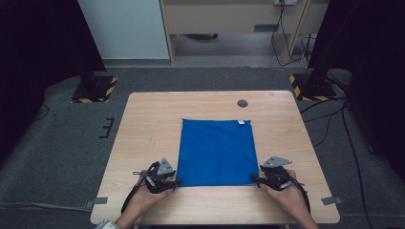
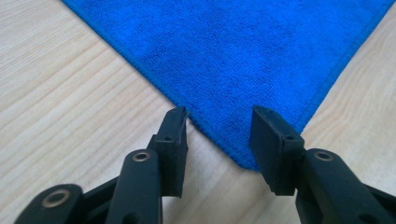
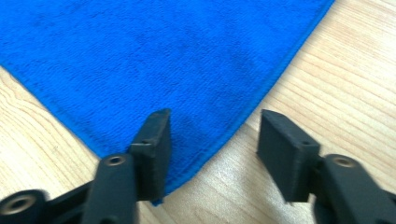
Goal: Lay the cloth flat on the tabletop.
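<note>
A blue cloth lies flat and square on the wooden table, with a small white tag at its far right corner. My left gripper rests at the cloth's near left corner. In the left gripper view the jaws of this gripper stand open, and the corner of the cloth lies on the table between them, untouched. My right gripper sits at the near right corner. It is open too; its left jaw hangs over the cloth and its right jaw over bare wood.
A round grey grommet sits in the table's far side. Grey tape strips mark the near corners. Two stands with yellow-black bases stand on the floor beyond the table, and cables trail on the right.
</note>
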Available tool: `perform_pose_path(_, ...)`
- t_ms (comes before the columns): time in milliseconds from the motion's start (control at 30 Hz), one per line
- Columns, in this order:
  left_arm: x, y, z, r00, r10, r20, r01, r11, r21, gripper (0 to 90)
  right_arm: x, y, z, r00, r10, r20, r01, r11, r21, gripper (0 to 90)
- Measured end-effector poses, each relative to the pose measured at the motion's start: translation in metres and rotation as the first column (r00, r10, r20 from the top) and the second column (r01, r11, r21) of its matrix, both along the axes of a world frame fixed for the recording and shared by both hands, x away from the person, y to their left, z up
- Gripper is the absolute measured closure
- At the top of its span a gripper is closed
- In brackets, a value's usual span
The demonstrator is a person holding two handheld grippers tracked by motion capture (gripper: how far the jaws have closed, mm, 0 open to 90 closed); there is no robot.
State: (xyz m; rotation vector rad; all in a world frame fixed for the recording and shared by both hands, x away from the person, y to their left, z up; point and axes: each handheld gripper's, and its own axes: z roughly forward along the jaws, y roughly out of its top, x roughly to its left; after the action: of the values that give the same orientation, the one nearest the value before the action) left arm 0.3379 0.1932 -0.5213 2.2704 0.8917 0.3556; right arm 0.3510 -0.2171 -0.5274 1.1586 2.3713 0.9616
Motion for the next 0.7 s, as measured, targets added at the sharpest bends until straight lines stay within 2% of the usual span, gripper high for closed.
perform_pose_path(67,0.004,0.004,0.002,0.9998,0.016,0.01,-0.016,0.9996,-0.025,43.6,0.001,0.001,0.001,0.9999,0.002,0.01,-0.002,1.0,0.014,31.0)
perform_pose_path(133,0.009,0.007,0.006,0.999,0.032,0.032,-0.03,0.9976,-0.062,36.9,0.002,0.003,0.006,0.9994,0.004,0.034,-0.005,0.999,0.038,25.1)
perform_pose_path(200,0.015,0.009,0.009,0.9983,0.045,0.036,-0.041,0.9941,-0.101,30.3,0.004,0.007,0.011,0.9989,0.016,0.043,-0.019,0.998,0.067,20.8)
perform_pose_path(300,0.023,0.01,0.013,0.9978,0.045,0.048,-0.04,0.9928,-0.113,22.0,0.01,0.013,0.015,0.9989,0.027,0.039,-0.031,0.995,0.096,16.9)
perform_pose_path(433,0.032,0.01,0.015,0.9976,0.047,0.051,-0.041,0.9923,-0.117,17.2,0.02,0.022,0.016,0.999,0.04,0.018,-0.042,0.993,0.111,12.4)
perform_pose_path(600,0.042,0.011,0.017,0.9978,0.051,0.041,-0.046,0.9907,-0.128,13.5,0.03,0.036,0.018,0.9989,0.043,0.018,-0.045,0.991,0.127,11.4)
perform_pose_path(700,0.048,0.014,0.018,0.9974,0.066,0.028,-0.061,0.9867,-0.151,11.4,0.034,0.045,0.02,0.9983,0.057,0.014,-0.058,0.99,0.126,11.1)
